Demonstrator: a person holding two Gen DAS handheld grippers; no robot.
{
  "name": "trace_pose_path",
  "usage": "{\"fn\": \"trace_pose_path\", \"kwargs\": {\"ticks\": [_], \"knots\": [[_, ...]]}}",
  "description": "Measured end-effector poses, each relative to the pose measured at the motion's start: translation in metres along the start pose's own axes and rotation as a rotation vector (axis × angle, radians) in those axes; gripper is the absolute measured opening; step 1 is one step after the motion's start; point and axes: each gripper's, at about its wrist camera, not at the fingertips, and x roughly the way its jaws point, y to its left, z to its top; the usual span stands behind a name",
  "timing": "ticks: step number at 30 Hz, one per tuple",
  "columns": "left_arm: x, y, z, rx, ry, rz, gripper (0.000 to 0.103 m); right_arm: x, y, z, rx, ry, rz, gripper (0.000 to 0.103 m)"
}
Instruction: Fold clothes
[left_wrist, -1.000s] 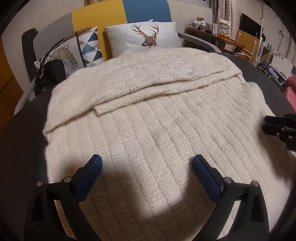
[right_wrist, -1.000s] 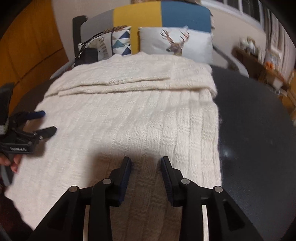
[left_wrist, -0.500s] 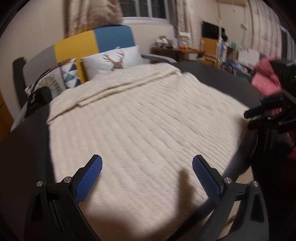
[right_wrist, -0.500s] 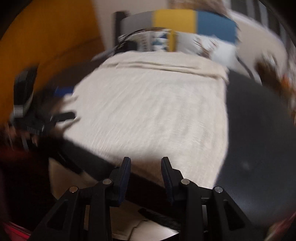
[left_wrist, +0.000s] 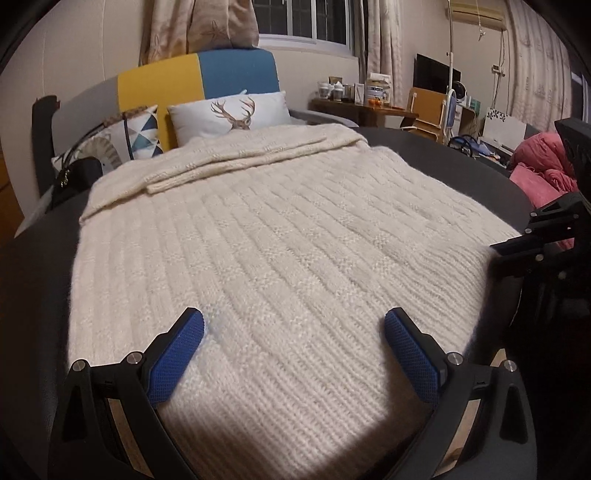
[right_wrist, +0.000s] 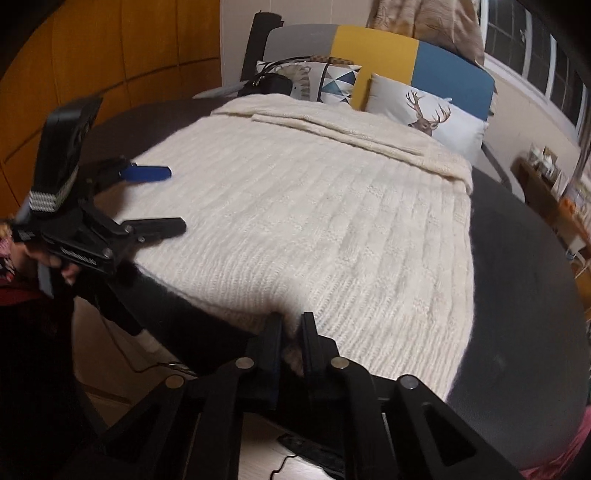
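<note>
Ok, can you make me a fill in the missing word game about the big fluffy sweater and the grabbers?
1. The cream knitted sweater lies on a round ____ table.
2. The left gripper has its jaws wide ____.
3. The right gripper pinches the sweater's near ____.
4. The white pillow behind the sweater shows a ____.

Missing words: black; open; edge; deer

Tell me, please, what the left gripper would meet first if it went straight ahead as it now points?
Probably the sweater: the open left gripper points low across it, with nothing else between. Height above the knit is unclear.
</note>
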Motion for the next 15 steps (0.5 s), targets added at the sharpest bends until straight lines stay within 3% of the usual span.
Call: {"fn": "trace_pose_path", "kwargs": {"ticks": [5, 7, 9, 12, 15], "knots": [[0.000, 0.002, 0.003, -0.011, 0.008, 0.002, 0.100, -0.009, -0.008, -0.004, 0.062, 0.002, 0.042, 0.007], [-0.004, -0.002, 0.008, -0.003, 0.017, 0.023, 0.100, -0.013, -0.013, -0.008, 0.114, -0.006, 0.104, 0.008], [-0.011, -0.009, 0.015, 0.017, -0.001, 0.023, 0.100, -0.018, -0.019, -0.010, 0.165, -0.021, 0.179, 0.008], [-0.018, -0.024, 0.037, 0.047, -0.052, 0.020, 0.100, -0.019, -0.019, -0.006, 0.180, -0.020, 0.213, 0.009], [-0.008, -0.031, 0.054, 0.064, -0.049, 0.049, 0.100, -0.019, -0.001, 0.000, 0.044, -0.028, 0.081, 0.016]]}}
